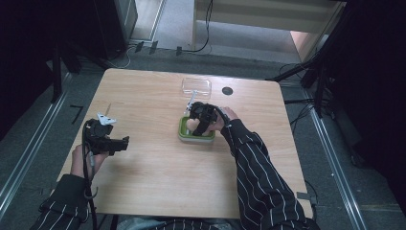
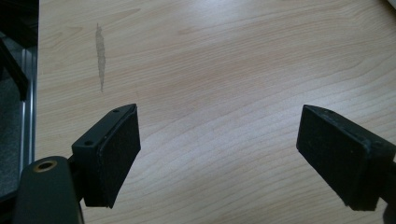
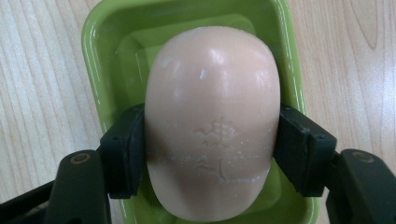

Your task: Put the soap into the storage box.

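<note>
A: What is hard to make out from above?

B: In the high view the right gripper (image 1: 200,120) sits over the green dish (image 1: 184,130), so the hand and the black body cover most of it. Just a pale patch of the soap (image 1: 191,125) peeks out at the gripper's left side, and you cannot tell from there how the jaws stand.

A: And closer in?

B: The right gripper view settles it. The right gripper (image 3: 212,154) is clenched on the soap (image 3: 212,112), one pad pressed against each long flank. The peach-coloured bar is inside the green dish (image 3: 100,51); whether it rests on the bottom is hidden by the bar itself. The dish's near end is cut off by the bottom edge and partly covered by the jaws. A faint raised stamp shows on the soap; I cannot read it.

A: The other hand?

B: The left gripper (image 1: 115,142) is small and dark from above, held over the counter (image 1: 158,172) well apart from the dish. The left gripper view shows the left gripper (image 2: 219,156) released, its jaws wide with bare wood between them and a grey streak (image 2: 100,56) on the surface beyond.

A: Anything else on the counter?

B: A clear lid (image 1: 196,86) near the far edge, just beyond the dish, and a dark round hole (image 1: 227,90) beside it.
</note>
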Demonstrator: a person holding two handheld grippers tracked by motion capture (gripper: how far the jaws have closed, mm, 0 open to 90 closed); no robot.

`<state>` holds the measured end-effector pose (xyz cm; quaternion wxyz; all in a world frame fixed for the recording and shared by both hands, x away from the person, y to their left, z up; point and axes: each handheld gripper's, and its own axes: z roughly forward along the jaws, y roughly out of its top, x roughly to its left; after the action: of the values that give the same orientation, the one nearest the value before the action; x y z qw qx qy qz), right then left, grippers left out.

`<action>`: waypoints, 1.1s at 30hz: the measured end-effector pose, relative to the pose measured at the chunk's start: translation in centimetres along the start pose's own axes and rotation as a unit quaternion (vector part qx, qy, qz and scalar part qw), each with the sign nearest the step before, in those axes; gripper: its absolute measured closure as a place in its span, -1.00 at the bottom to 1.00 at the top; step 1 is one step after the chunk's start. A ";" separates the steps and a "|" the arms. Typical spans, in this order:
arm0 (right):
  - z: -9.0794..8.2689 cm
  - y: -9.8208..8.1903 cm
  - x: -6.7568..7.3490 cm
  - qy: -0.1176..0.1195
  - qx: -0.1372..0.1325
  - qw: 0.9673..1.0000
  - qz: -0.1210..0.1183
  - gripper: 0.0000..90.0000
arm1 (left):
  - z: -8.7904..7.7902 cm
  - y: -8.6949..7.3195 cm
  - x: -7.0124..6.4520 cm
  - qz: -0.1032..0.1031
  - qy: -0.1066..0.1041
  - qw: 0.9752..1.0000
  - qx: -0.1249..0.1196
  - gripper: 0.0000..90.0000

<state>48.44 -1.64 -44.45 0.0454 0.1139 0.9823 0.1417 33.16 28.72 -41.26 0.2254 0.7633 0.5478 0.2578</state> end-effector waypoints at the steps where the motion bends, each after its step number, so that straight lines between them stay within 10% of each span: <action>1: 0.0 0.0 0.0 0.000 0.000 1.000 -0.001 -0.27 | 0.0 0.0 0.0 0.000 0.000 1.000 0.000 -0.68; 33: -0.8 -0.2 -0.2 -0.014 -0.002 1.000 0.001 -0.50 | 0.0 0.0 0.0 0.001 0.000 1.000 0.000 -0.68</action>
<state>48.52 -2.14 -43.69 0.0595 0.1170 0.9812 0.1417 33.15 28.71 -41.26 0.2247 0.7637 0.5474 0.2581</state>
